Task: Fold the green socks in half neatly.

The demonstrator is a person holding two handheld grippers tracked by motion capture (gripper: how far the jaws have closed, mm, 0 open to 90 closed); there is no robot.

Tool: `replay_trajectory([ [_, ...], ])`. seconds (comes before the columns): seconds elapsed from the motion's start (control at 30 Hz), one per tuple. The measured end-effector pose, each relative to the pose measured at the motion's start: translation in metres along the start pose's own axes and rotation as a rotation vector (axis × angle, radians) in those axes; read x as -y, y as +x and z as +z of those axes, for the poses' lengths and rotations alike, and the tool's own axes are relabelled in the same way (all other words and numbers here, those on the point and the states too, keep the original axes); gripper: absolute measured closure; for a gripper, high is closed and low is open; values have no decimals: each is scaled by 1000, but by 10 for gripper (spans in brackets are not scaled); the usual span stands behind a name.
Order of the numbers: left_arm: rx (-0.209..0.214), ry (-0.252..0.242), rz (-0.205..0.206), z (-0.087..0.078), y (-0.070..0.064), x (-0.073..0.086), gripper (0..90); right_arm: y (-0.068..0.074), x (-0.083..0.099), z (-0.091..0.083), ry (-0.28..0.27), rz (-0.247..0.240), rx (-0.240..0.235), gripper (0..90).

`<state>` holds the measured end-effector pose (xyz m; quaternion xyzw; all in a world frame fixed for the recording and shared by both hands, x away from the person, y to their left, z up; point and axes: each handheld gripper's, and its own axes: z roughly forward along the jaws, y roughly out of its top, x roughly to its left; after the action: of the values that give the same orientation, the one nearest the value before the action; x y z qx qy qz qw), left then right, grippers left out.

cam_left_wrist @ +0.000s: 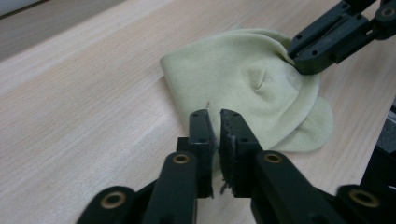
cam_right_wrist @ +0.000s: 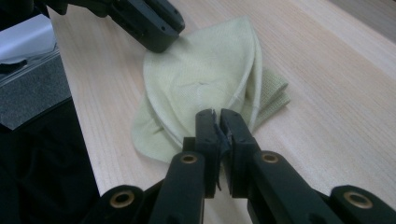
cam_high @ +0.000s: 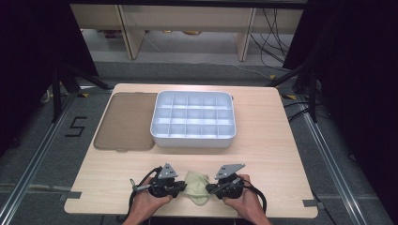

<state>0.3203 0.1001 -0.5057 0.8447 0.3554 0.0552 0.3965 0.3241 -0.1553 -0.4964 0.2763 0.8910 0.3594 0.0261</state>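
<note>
A pale green cloth lies crumpled near the table's front edge, between the two grippers. My left gripper is at its left edge; in the left gripper view the jaws are pressed together on the cloth's near edge. My right gripper is at the opposite edge, shut on the cloth where creases run from its tips. The right gripper also appears across the cloth in the left gripper view, and the left gripper in the right gripper view. A hand holds each gripper.
A white tray divided into several empty compartments stands at the middle back of the wooden table. A flat brown lid lies to its left. Bare wood runs between the tray and the grippers.
</note>
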Motion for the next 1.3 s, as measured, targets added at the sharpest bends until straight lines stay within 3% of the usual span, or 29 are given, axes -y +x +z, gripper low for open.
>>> replay_trajectory([
  [0.03, -3, 3, 1, -2, 1, 0, 753, 0, 0, 0, 1, 4, 1, 864],
  [0.07, -4, 6, -26, -3, 2, 1, 677, 0, 0, 0, 1, 5, -7, 862],
  [0.37, 37, 38, -106, 1, 4, 1, 590, 0, 0, 1, -4, -7, -4, 859],
  [0.4, 57, 49, -120, 3, 5, 1, 603, 0, 0, 1, -6, -8, -4, 858],
  [0.7, 76, 17, -162, 5, 8, 4, 753, 0, 1, 1, -5, -5, -6, 858],
  [0.77, 65, -19, -185, 5, 7, 5, 810, 0, 1, 1, -6, -7, -6, 857],
  [0.93, 60, -42, -139, -1, 4, 1, 843, 0, 0, 1, -18, -6, -17, 843],
  [1.0, 38, -34, -93, -6, 1, 0, 843, 2, -3, -6, -59, 29, -21, 842],
  [1.03, 38, -34, -93, -6, 1, 0, 843, 2, -3, -6, -59, 29, -21, 842],
  [1.07, 41, -48, -105, -6, -1, -1, 843, 4, -7, -9, -92, 1, -21, 845],
  [1.13, 36, -60, -92, -7, -3, -2, 844, 10, -10, -9, -101, -6, -39, 850],
  [1.3, 25, -41, -67, -9, -3, -2, 844, 19, -14, 5, -68, -40, -64, 864],
])
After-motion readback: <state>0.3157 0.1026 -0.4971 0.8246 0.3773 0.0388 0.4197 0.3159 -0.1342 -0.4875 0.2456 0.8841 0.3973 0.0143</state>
